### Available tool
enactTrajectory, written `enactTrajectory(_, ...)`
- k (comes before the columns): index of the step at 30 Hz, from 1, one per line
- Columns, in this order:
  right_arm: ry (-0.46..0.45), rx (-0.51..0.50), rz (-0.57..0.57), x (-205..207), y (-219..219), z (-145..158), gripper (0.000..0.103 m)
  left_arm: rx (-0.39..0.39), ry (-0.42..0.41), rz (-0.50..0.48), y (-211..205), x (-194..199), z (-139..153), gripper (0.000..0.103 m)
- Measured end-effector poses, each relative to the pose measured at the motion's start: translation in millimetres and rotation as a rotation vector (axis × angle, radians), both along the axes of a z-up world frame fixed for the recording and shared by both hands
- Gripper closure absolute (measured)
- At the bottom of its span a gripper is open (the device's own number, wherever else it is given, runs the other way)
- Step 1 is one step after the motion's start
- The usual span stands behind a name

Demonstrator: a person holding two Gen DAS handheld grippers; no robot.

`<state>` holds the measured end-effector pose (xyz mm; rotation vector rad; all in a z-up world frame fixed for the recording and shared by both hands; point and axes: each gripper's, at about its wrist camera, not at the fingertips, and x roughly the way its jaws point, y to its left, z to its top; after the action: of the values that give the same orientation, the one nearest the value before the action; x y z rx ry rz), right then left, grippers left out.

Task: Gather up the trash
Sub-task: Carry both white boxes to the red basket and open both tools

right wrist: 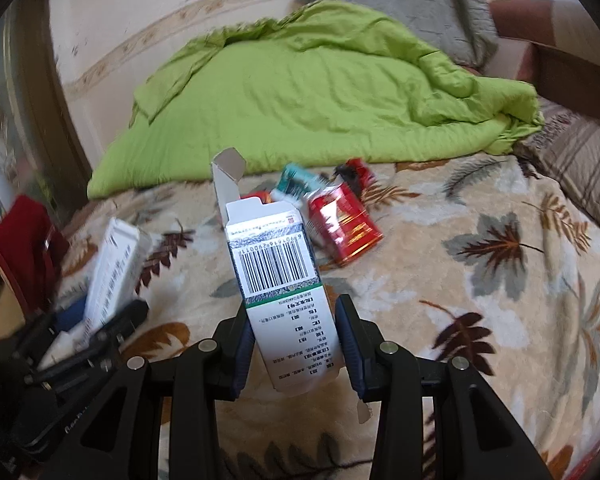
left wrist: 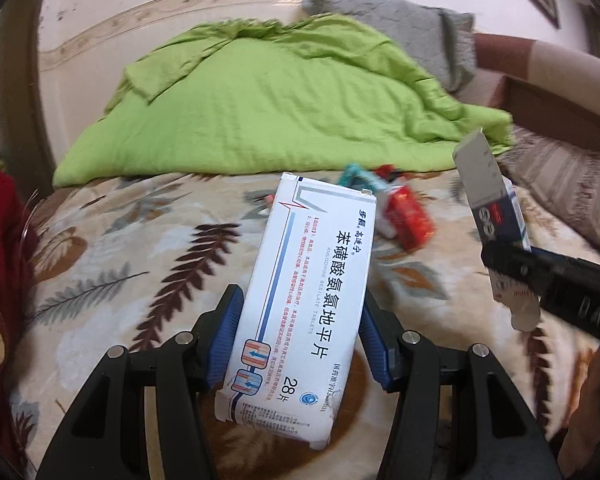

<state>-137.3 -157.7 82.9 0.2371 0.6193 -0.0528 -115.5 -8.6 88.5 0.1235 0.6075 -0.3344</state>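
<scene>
My left gripper [left wrist: 300, 300] is shut on a long white medicine box [left wrist: 300, 300] with blue and red lines, held above the leaf-patterned bedspread [left wrist: 112, 264]. My right gripper [right wrist: 294, 320] is shut on a smaller white box with a barcode [right wrist: 276, 268], its top flap open. In the left wrist view the right gripper [left wrist: 512, 264] and its box [left wrist: 492, 208] show at the right. In the right wrist view the left gripper [right wrist: 104, 320] and its box [right wrist: 116, 268] show at the left. A red packet [right wrist: 344, 224], a teal packet [right wrist: 296, 180] and another red packet [right wrist: 358, 172] lie on the bed ahead.
A crumpled green quilt [left wrist: 268, 104] covers the far half of the bed, with a grey pillow [left wrist: 404, 36] behind it. A red garment [left wrist: 0, 260] sits at the left edge. A striped brown cushion [right wrist: 580, 160] lies at the right. A wall rises behind.
</scene>
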Motion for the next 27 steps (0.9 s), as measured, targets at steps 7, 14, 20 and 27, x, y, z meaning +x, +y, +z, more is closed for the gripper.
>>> enactTrajectory(7,-0.051,0.074,-0.047,-71,-49,32,0.061,-0.081,0.008,-0.217,-38,-47,32,0.048)
enactTrajectory(14,-0.013,0.049,-0.209,-179,-127,40,0.061,-0.123,0.073,-0.536,-113,-118,52,0.048)
enactTrajectory(20,0.052,0.046,-0.421,-262,-181,26,0.061,-0.124,0.217,-0.768,-186,-165,46,0.048)
enactTrajectory(27,0.118,0.090,-0.559,-315,-217,3,0.061,-0.073,0.299,-0.910,-253,-201,34,0.048)
